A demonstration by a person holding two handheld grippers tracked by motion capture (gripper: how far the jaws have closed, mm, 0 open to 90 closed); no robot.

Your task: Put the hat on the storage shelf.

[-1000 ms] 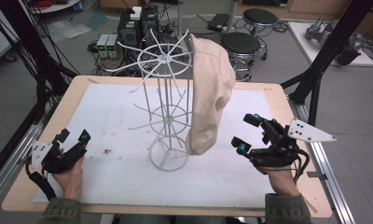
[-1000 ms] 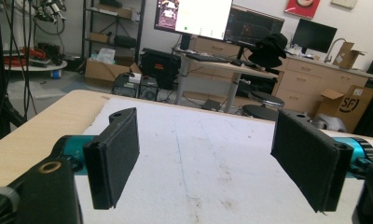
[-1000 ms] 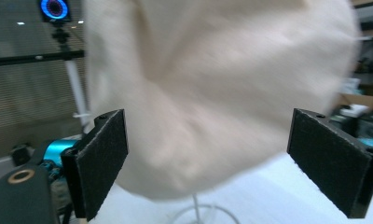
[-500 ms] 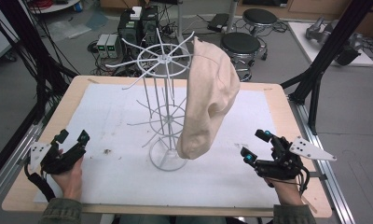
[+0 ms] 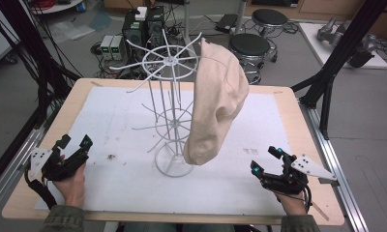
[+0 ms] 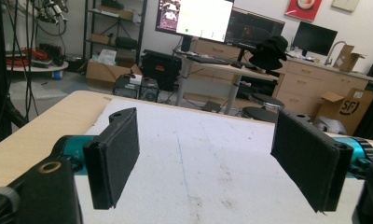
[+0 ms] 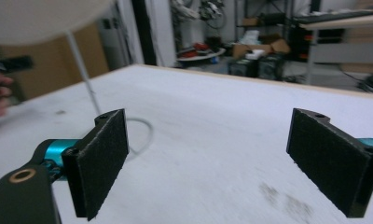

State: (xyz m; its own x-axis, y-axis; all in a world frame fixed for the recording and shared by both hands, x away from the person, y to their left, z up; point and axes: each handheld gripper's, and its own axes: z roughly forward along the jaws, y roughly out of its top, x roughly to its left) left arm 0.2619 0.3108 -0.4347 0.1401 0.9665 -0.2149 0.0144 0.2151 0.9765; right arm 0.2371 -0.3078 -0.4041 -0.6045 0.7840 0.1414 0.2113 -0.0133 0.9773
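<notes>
A white wire rack [image 5: 167, 116] stands upright in the middle of the table, its round base [image 7: 138, 135] on the white mat. A beige knit hat [image 5: 215, 104] hangs from a top prong on the rack's right side, swung out to the right; its lower edge [image 7: 40, 16] shows in the right gripper view. My left gripper [image 5: 74, 145] rests open at the table's front left, apart from the rack. My right gripper [image 5: 268, 159] is open at the front right, low over the mat, nothing between its pads [image 7: 103, 158]. The left gripper's pads [image 6: 114, 156] also hold nothing.
A white mat [image 5: 119, 116] covers most of the wooden table [image 5: 46, 145], with a few dark specks [image 5: 109, 156] near the left gripper. Black frame poles [image 5: 327, 82] stand beside the table. Stools [image 5: 249, 46] and electronics boxes lie on the floor beyond.
My right gripper has drawn back from the hat toward the front right and lowered. The hat, let go, swings on the rack. The left gripper has stayed put.
</notes>
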